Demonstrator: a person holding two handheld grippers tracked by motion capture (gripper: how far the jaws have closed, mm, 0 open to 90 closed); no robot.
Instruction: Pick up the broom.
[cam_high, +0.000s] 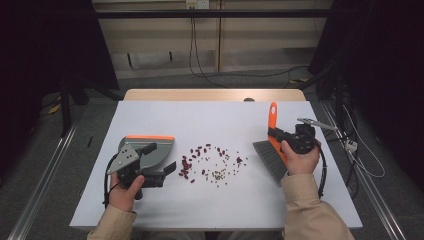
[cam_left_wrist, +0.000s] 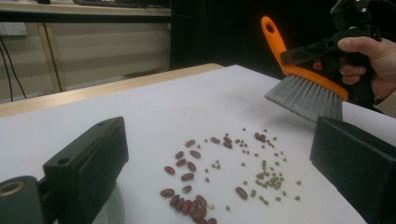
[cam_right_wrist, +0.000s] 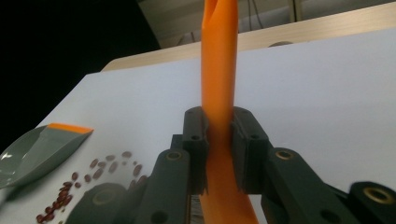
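Tan sleeves; each black hand-held gripper (cam_high: 150, 165) trails a black cable, the left bearing a grey three-cornered plate.

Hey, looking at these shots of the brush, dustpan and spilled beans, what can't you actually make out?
- Dustpan: in the high view the left gripper and its grey plate cover the handle, so the grip can't be confirmed.
- Brush bristles: in the right gripper view the right gripper blocks them.
- Small greenish beans: too small in the high view to identify.
- Red beans: cut off by the left gripper view's bottom edge.
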